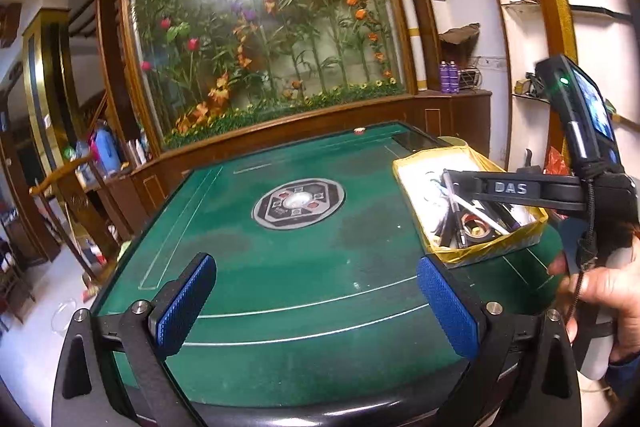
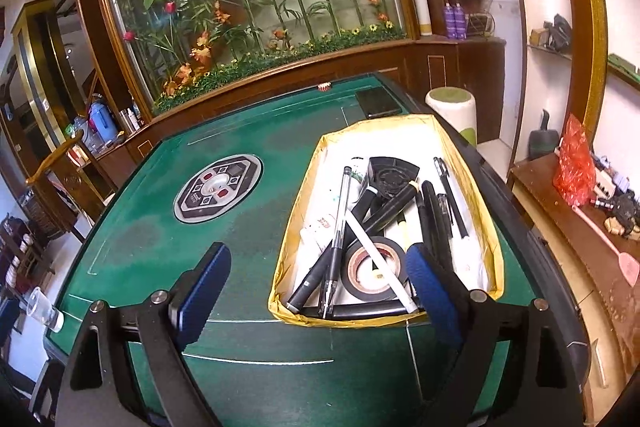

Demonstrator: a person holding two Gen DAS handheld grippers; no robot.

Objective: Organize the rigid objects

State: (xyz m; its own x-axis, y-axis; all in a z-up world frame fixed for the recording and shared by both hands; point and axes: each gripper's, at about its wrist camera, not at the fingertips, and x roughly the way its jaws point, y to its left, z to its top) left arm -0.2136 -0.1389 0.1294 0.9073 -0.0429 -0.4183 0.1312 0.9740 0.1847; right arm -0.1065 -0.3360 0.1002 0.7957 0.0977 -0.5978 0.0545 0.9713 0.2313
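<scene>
with both the left gripper [image 1: 316,301] and right gripper [image 2: 318,291] spread empty, the stiff, light, slippery pens [image 2: 340,223] and tape roll [image 2: 370,269] in the yellow-rimmed tray [image 2: 494,247] at the table's right are judged best pinched mid-barrel.

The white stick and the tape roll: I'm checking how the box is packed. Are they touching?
Touching. The right wrist view shows the white stick lying straight across the top of the tape roll.
</scene>
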